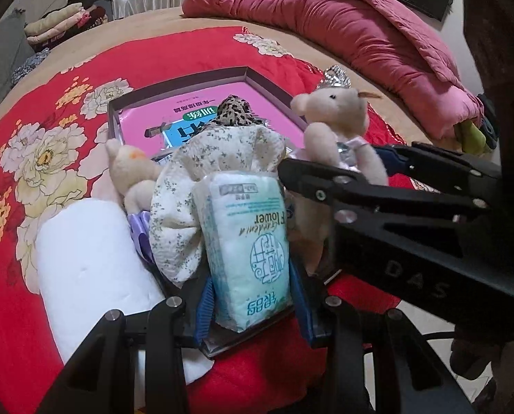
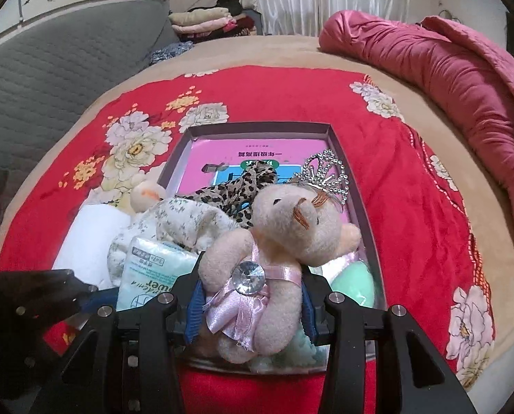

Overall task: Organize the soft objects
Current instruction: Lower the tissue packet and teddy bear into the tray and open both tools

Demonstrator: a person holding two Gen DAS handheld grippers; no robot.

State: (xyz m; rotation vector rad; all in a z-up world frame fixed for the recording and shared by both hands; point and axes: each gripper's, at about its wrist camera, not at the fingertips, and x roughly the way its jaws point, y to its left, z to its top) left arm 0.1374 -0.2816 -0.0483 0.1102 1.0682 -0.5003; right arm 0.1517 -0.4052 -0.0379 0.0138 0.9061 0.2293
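Observation:
My left gripper (image 1: 253,296) is shut on a white and teal tissue pack (image 1: 246,234), blue pads pressing both its sides, at the near end of a dark shallow box (image 1: 253,76). My right gripper (image 2: 251,310) is shut on a cream teddy bear (image 2: 291,220) in a pink satin dress, held over the box's near right part. In the left wrist view the bear (image 1: 332,110) and right gripper (image 1: 336,162) sit right of the pack. The box also holds a floral cloth bundle (image 1: 205,158), a leopard-print cloth (image 1: 234,112), a pink book and a green soft thing (image 2: 353,276).
A white roll (image 1: 88,262) and a second cream plush (image 1: 129,169) lie at the box's left side. A silver tiara (image 2: 329,172) stands behind the bear. The red floral blanket (image 1: 50,120) covers the bed; a pink quilt (image 1: 343,27) lies far right, a grey cushion (image 2: 50,76) far left.

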